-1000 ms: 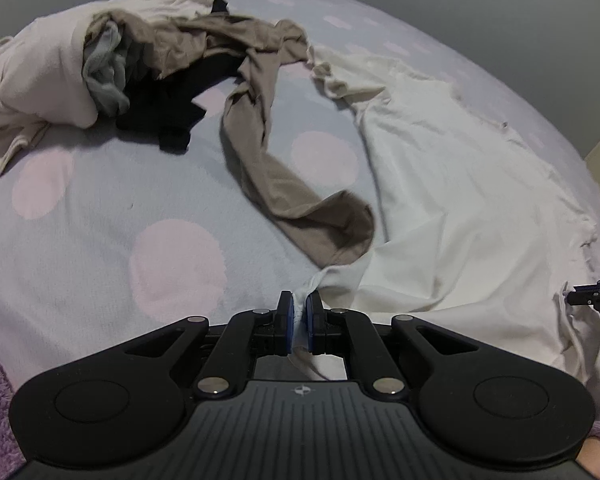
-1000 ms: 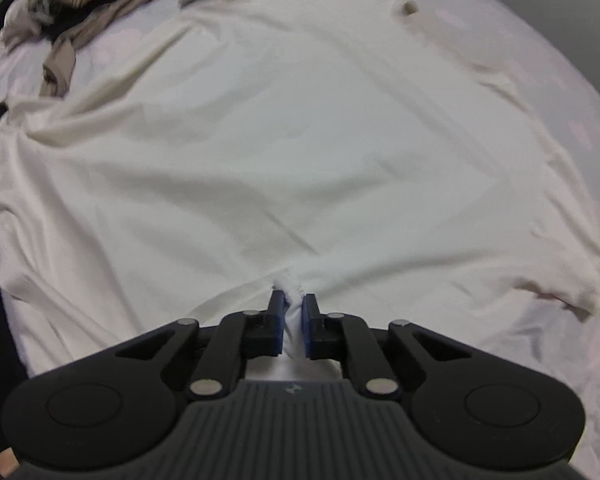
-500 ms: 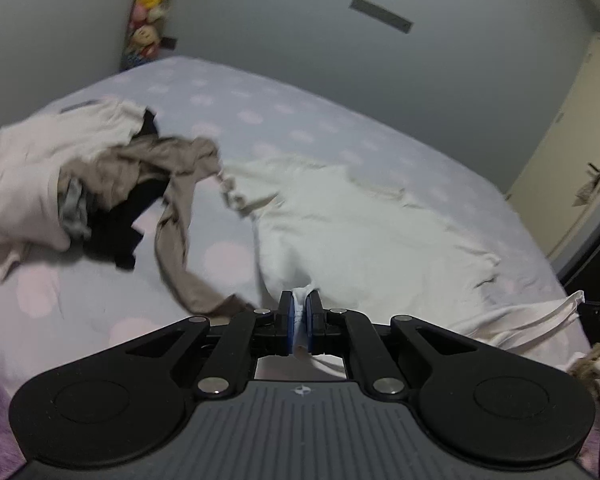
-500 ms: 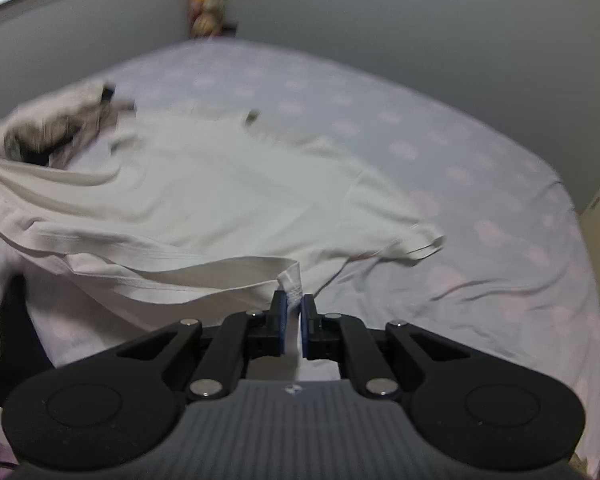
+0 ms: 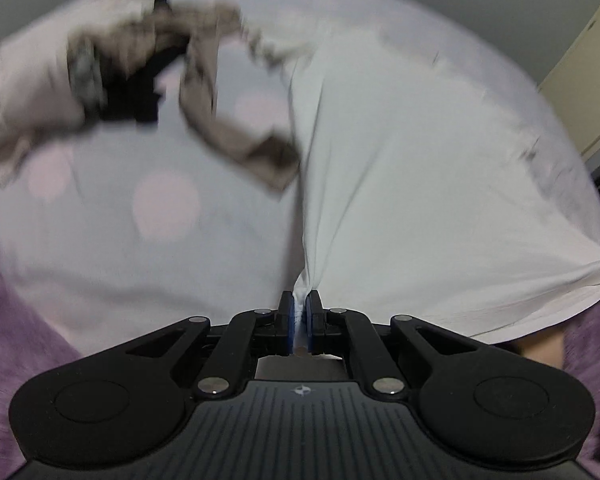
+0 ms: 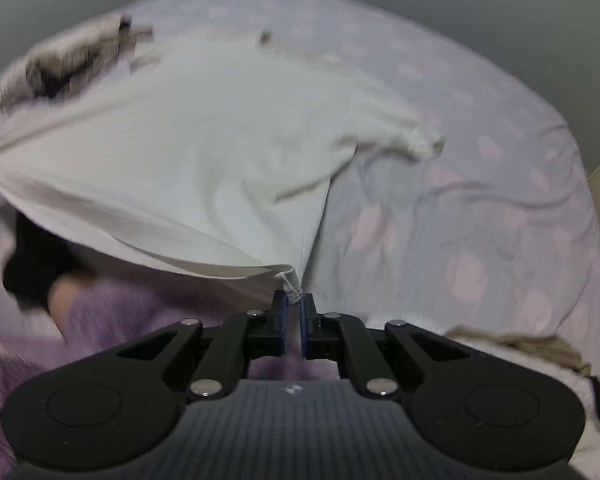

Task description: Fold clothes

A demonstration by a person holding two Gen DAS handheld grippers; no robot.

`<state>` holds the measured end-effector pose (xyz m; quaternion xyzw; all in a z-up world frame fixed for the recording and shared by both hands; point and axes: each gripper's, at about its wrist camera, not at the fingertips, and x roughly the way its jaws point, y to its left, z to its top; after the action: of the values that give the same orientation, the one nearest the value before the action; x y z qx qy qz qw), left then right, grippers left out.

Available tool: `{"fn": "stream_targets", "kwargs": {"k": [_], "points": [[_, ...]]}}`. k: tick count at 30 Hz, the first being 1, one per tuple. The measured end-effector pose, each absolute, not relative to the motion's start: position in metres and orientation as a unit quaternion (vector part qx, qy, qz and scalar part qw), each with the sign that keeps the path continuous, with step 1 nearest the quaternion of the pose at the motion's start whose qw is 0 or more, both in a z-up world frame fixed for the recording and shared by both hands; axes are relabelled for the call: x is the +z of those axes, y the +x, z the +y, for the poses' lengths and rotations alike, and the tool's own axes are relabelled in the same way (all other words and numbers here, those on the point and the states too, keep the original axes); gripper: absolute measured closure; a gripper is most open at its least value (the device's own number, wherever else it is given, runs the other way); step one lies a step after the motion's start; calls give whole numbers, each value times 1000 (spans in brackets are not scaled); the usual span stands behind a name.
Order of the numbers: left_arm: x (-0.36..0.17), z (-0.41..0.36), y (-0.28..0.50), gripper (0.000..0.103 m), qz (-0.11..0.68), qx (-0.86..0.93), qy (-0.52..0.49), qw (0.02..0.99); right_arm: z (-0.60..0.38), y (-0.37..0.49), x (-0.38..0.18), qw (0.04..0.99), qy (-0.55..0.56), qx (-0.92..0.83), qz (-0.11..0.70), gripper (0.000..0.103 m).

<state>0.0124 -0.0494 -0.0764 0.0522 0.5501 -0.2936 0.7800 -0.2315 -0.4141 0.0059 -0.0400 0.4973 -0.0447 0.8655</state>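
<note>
The left gripper (image 5: 299, 303) pinches one hem corner of the white shirt (image 5: 420, 160); the right gripper (image 6: 293, 305) clamps the other corner; the shirt stretches taut over the dotted bedsheet (image 6: 480, 220); a blurred clothes pile (image 5: 100, 72) lies beside it.

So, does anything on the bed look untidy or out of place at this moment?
Yes. A tangled heap of unfolded clothes, beige, brown and black, lies crumpled at the far left of the bed. The white shirt is stretched unevenly between both pairs of jaws, and one sleeve is bunched up.
</note>
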Motion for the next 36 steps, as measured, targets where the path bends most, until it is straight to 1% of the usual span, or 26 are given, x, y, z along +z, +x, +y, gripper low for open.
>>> {"fn": "stream_targets", "kwargs": {"k": [3, 6, 7, 9, 14, 17, 20, 25, 30, 33, 34, 36], "points": [[-100, -49, 14, 99, 575, -285, 68, 764, -408, -226, -16, 843, -56, -34, 534, 96], [-104, -51, 13, 99, 578, -289, 81, 759, -405, -234, -16, 833, -74, -25, 548, 96], [-105, -51, 14, 99, 578, -292, 84, 757, -405, -236, -13, 830, -79, -22, 551, 103], [-108, -52, 17, 98, 581, -301, 92, 751, -407, -236, -12, 817, -100, -24, 568, 103], [-106, -59, 12, 97, 591, -318, 107, 734, -422, -224, -12, 810, -82, -35, 579, 103], [-98, -57, 13, 89, 592, -323, 95, 732, -438, -206, -9, 821, -43, -57, 567, 99], [-88, -57, 19, 89, 585, -323, 83, 739, -460, -178, -15, 833, 25, -96, 544, 96], [-73, -59, 29, 85, 562, -315, 53, 763, -482, -136, -51, 853, 151, -121, 485, 82], [-78, -68, 44, 85, 562, -292, 33, 773, -491, -109, -97, 842, 216, -156, 470, 82], [-84, -78, 48, 85, 565, -293, 27, 771, -503, -106, -110, 833, 267, -154, 459, 80], [-86, -81, 49, 85, 567, -294, 27, 769, -506, -106, -113, 831, 279, -150, 457, 78], [-91, -89, 51, 85, 570, -296, 26, 766, -511, -104, -119, 825, 304, -140, 455, 76]]}}
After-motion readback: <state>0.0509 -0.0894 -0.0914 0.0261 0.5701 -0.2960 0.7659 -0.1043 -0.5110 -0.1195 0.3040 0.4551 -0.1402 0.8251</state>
